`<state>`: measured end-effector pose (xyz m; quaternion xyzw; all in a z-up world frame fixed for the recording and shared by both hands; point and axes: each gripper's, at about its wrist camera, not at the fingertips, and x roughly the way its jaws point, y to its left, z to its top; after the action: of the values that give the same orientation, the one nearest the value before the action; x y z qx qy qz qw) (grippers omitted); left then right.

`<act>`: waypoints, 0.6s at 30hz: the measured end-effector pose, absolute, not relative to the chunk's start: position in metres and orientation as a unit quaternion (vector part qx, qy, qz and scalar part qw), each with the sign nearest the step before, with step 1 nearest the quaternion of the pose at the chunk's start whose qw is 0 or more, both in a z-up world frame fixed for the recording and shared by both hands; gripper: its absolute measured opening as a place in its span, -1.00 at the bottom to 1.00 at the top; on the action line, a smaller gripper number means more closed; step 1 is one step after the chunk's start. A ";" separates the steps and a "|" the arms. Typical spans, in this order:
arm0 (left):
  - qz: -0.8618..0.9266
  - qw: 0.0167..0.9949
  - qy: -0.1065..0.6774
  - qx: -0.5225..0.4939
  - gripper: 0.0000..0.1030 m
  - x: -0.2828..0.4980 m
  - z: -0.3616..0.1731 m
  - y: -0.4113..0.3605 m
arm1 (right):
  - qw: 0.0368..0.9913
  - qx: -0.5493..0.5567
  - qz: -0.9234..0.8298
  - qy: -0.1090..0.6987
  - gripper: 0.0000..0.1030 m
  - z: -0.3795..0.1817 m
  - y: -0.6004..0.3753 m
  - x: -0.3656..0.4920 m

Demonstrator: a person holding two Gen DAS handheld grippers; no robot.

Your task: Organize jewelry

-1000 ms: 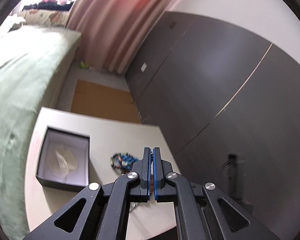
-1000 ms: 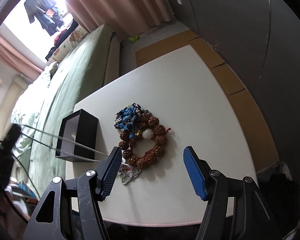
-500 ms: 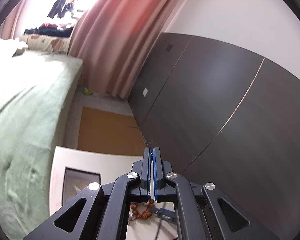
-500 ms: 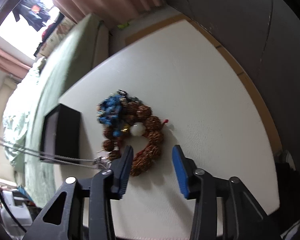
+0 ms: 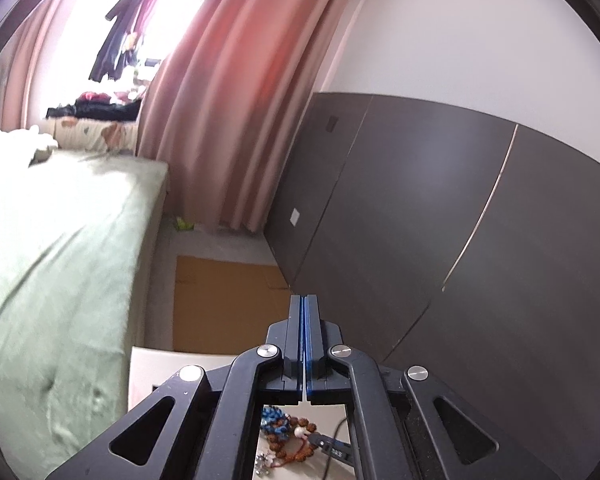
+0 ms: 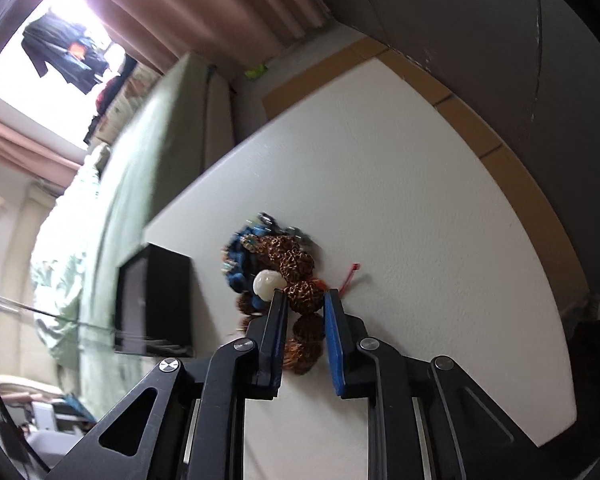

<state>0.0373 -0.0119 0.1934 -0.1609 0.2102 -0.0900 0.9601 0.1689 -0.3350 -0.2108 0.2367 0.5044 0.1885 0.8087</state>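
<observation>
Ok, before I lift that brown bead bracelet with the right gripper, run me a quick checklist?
1. Right gripper straddles the brown knobbly-bead bracelet; jaws have just been closing: ok.
2. Pads firmly pressing the beads: cannot tell.
3. Blue bead bracelet tangled with it: cannot tell.
4. Open black square box beside the pile on the white table: ok.
5. Left gripper shut, raised clear: ok.

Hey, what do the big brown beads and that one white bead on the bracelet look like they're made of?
Brown beads: probably dried seeds or carved wood. They look rough, deeply wrinkled and matte, with no shine. White bead: smooth, rounded and slightly glossy, so maybe stone, shell or plastic; the pictures can't settle which.
</observation>
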 end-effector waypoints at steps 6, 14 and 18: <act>-0.086 0.965 0.214 -0.126 -1.00 0.036 0.207 -0.022 | 0.812 0.266 0.214 0.473 -0.62 -0.191 -0.342 0.159; -0.072 0.920 0.345 -0.173 -0.42 0.062 0.099 -0.023 | 0.821 0.278 0.208 0.453 -0.62 -0.179 -0.359 0.155; -0.070 0.907 0.365 -0.198 0.25 0.060 0.045 -0.026 | 0.823 0.284 0.206 0.447 -0.62 -0.176 -0.367 0.152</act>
<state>0.0597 -0.0256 0.0452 -0.1984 0.3650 -0.0703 0.9069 0.1520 -0.3672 -0.1759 0.2844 0.4474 0.2056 0.8226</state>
